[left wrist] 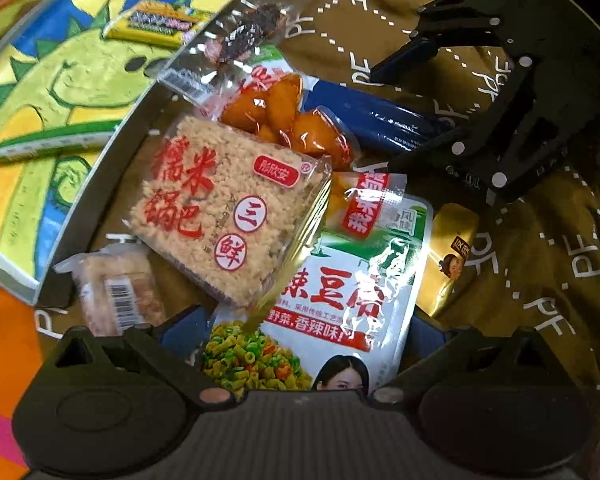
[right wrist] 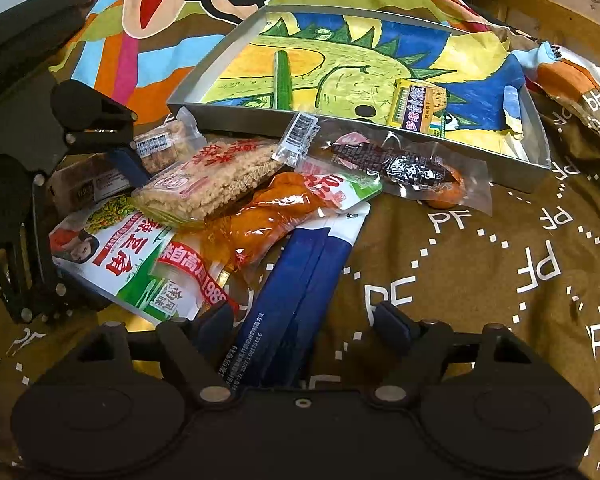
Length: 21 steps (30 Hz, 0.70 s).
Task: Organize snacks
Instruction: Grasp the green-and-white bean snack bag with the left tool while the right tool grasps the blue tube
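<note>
A pile of snack packets lies on a brown printed cloth (right wrist: 480,280) beside a dinosaur-print tray (right wrist: 228,114). My left gripper (left wrist: 306,322) points down over the pile, open wide, with a white-and-green tofu packet (left wrist: 340,280) between its fingers. A rice cracker packet (left wrist: 228,216) overlaps that packet. My right gripper (right wrist: 306,318) is open around a long blue packet (right wrist: 296,288). Its left pad sits at the packet's edge and its right pad stands clear. An orange snack packet (right wrist: 276,212) and a clear packet of dark meat (right wrist: 404,164) lie beyond.
The tray holds a yellow packet (right wrist: 418,110), a green stick (right wrist: 283,80) and a small blue piece (right wrist: 509,98). A gold packet (left wrist: 452,256), a small barcoded cake packet (left wrist: 116,288) and a brown box (right wrist: 88,188) edge the pile. Bare cloth spreads to the right.
</note>
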Tool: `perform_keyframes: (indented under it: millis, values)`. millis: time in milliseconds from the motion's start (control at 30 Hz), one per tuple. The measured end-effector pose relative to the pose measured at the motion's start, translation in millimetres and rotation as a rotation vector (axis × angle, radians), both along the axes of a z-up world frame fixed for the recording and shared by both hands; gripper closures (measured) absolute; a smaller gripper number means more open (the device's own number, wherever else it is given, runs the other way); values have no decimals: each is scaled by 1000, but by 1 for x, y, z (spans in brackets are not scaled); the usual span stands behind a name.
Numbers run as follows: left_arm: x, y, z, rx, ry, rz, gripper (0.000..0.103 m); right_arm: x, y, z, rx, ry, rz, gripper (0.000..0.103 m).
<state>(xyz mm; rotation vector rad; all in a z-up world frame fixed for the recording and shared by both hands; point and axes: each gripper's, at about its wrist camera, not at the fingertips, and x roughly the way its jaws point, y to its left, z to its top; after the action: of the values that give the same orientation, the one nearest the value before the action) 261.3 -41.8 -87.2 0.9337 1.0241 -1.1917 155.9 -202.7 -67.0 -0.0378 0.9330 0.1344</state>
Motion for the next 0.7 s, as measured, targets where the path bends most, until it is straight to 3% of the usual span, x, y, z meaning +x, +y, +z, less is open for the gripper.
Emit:
perform_keyframes:
  millis: [167, 400, 700]
  values:
    - [0, 1, 1, 14, 6, 49, 2, 0, -1, 1, -15, 12, -5, 36]
    - [-11, 10, 8, 25, 41, 292, 9, -4, -5, 7, 3, 30, -20, 61]
    - [-30, 16, 18, 81, 129, 638, 10, -15, -17, 10, 76, 83, -44, 62]
